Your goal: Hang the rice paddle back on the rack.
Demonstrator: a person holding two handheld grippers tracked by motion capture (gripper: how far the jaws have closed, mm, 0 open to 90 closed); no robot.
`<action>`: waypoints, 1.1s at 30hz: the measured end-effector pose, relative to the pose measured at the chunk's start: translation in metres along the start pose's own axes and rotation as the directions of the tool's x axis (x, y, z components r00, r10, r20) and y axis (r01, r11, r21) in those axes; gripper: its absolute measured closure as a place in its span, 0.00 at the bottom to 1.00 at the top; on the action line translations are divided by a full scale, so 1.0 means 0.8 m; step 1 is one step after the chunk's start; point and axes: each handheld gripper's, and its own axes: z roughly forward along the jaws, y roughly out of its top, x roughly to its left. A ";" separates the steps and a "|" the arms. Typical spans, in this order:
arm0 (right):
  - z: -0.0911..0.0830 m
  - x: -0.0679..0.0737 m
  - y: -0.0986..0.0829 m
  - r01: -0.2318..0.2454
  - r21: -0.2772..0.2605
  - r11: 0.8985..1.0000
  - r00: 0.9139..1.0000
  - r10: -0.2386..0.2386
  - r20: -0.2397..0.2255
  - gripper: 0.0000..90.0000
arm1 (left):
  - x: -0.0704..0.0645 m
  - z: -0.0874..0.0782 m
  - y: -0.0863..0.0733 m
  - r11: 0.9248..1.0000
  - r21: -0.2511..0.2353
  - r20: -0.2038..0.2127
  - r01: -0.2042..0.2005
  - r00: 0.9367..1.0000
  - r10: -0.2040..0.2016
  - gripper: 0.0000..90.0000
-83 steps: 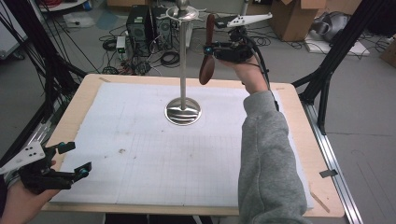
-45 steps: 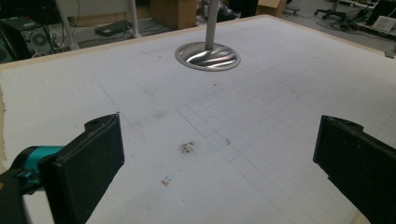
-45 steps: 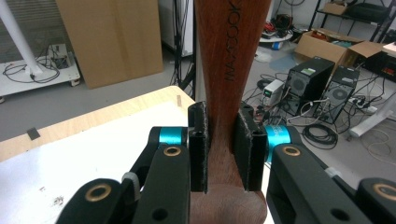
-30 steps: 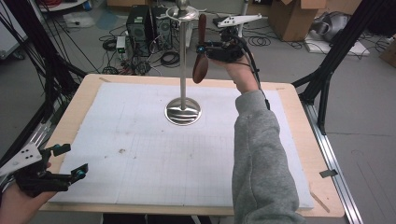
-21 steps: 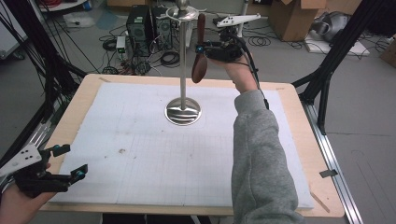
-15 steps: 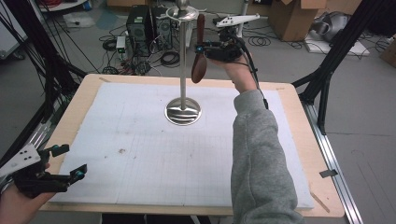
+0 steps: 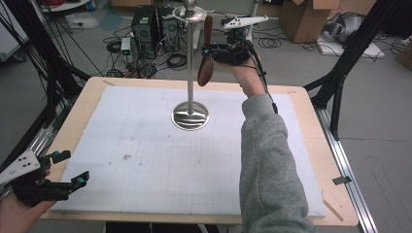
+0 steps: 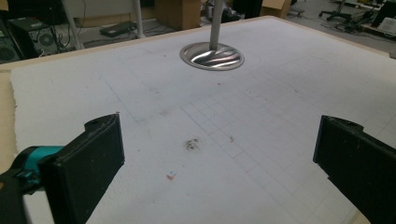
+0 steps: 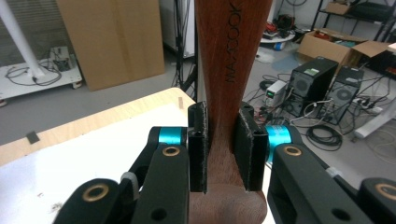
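Your right gripper (image 7: 212,50) is clamped on a wooden spoon (image 7: 206,58), jaws pinching the handle just above the bowl, and it holds it upright at the top centre of the high view, close beside the top of the metal stand (image 7: 190,63). In the right gripper view the spoon (image 9: 224,93) fills the middle, squeezed between both pads. The pick-up looks done; I judge what remains is hanging the spoon on one of the stand's top hooks, and whether it touches one yet cannot be told. Your left gripper (image 7: 65,170) rests at the lower left with its jaws spread wide, grasping nothing, over the white mat (image 7: 145,165).
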 end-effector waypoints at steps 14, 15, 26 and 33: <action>-0.005 0.006 -0.003 0.010 -0.014 1.000 1.000 -0.010 0.018 0.56 | 0.003 0.006 0.001 1.000 -0.004 0.007 0.005 1.000 -0.005 0.03; -0.006 0.006 -0.005 0.003 -0.010 1.000 1.000 -0.003 0.013 0.53 | 0.003 0.007 0.002 1.000 -0.002 0.011 0.002 1.000 -0.002 0.03; -0.020 0.002 -0.023 -0.046 0.030 0.998 0.999 0.046 -0.007 0.27 | 0.001 0.031 0.008 1.000 0.010 0.044 -0.011 0.999 0.010 0.03; -0.023 0.011 -0.031 -0.035 0.061 0.998 0.999 0.034 0.013 0.14 | -0.001 0.045 0.014 1.000 0.011 0.071 -0.016 0.997 0.015 0.03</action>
